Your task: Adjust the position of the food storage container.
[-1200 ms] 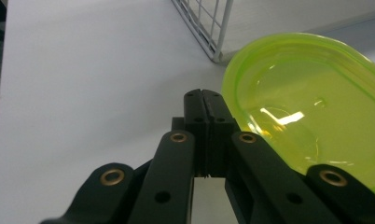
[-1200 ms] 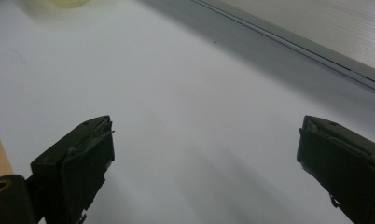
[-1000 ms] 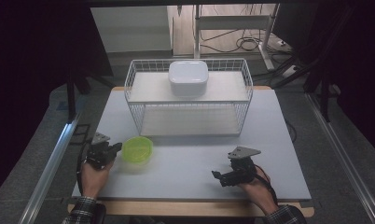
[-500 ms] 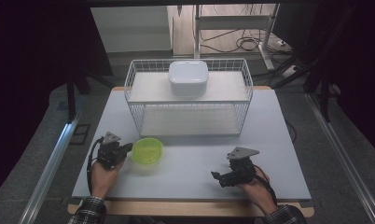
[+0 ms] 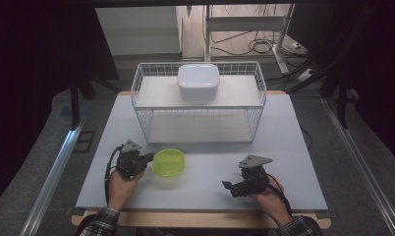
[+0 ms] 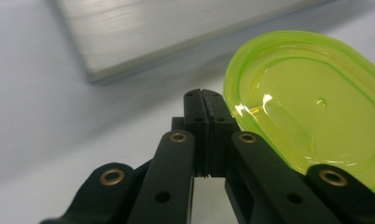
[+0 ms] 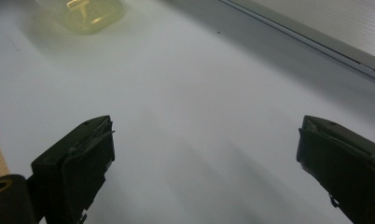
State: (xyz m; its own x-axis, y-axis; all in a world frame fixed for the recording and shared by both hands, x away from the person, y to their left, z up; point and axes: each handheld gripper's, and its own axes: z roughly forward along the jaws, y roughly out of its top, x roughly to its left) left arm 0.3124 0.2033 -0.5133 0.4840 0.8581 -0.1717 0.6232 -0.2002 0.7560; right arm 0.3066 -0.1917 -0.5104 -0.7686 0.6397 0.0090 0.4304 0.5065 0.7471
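Clenched with nothing between its jaws, your left claw [image 6: 205, 100] pressed its side against the green bowl [image 5: 169, 163], lower left of centre on the bench [image 5: 284, 147]; nudging low on the rim would have kept it flat. Your right claw [image 7: 204, 154] stood released.

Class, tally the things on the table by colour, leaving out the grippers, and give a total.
Green: 1, the green lid
White: 2, the white wire rack and the white container on its upper shelf
Total: 3
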